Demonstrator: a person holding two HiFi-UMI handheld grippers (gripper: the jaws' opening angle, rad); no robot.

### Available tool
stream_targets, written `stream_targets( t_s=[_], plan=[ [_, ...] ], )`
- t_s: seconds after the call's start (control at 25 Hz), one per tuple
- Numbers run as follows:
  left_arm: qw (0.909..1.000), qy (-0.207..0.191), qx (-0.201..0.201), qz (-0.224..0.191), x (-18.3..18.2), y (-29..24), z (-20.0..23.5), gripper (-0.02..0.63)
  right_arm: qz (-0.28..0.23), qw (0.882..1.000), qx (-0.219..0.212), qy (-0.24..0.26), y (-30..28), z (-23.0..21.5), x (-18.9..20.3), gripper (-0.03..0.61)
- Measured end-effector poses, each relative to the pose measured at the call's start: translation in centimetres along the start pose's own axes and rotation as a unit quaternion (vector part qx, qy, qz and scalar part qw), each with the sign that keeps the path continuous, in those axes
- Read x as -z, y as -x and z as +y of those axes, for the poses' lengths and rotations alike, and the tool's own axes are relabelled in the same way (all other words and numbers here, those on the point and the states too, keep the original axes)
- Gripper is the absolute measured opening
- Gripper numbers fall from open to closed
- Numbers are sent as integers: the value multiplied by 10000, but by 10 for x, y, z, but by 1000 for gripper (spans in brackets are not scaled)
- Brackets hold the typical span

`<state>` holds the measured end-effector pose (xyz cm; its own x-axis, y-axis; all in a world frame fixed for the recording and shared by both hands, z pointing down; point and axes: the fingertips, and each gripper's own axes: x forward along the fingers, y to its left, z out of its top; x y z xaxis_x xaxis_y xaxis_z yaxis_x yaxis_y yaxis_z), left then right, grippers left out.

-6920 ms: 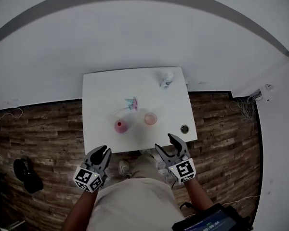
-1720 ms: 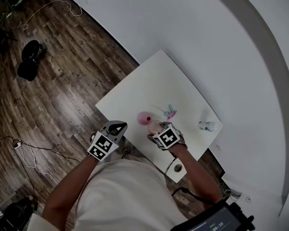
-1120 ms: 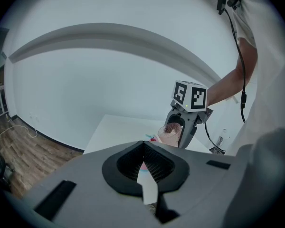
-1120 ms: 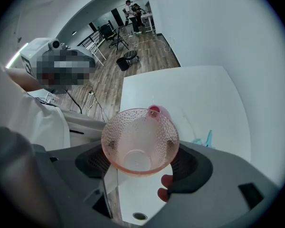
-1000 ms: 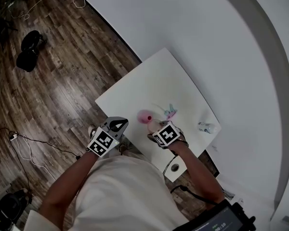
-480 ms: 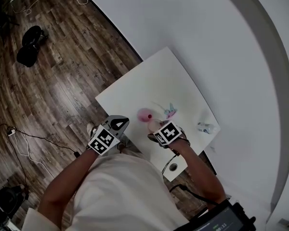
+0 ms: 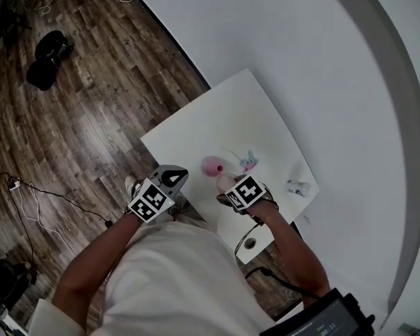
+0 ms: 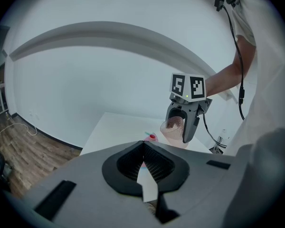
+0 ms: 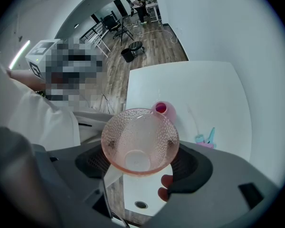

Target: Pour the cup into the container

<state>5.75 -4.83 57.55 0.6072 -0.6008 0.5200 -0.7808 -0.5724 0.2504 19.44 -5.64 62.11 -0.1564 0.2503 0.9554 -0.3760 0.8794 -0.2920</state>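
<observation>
My right gripper [image 9: 140, 148] is shut on a pink dimpled see-through cup [image 9: 139, 139], its pads pressed on both sides. The cup's mouth faces the camera and I see nothing inside. Just beyond it on the white table [image 9: 199, 89] stands the round pink container [image 9: 164, 109] with a small open top. In the head view the right gripper [image 7: 229, 183] hides most of the cup, close to the container [image 7: 211, 165]. The left gripper [image 7: 173, 176] hangs shut and empty off the table's near-left edge. From the left gripper [image 8: 143, 148] view, the cup [image 8: 172, 127] shows upright in the right gripper [image 8: 184, 122].
A small blue and pink item [image 7: 248, 162] lies behind the container. A crumpled clear thing [image 7: 297, 186] sits near the far right corner, and a dark round hole [image 7: 250, 243] near the right end. On the wood floor are a black bag [image 7: 45, 51] and cables [image 7: 28, 194].
Earliest frame: both grippers open, the cup standing on the table. Now the right is shut on the cup and the left is shut. Over the last second hardly anything moved.
</observation>
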Motion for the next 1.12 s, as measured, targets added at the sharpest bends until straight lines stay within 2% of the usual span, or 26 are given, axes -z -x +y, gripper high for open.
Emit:
stream_targets(
  t_s=[1.12],
  plan=[
    [9999,151,-16,-11,8,3,10,11,496,9985,-248,-12,-6,-8,-6,372]
  ],
)
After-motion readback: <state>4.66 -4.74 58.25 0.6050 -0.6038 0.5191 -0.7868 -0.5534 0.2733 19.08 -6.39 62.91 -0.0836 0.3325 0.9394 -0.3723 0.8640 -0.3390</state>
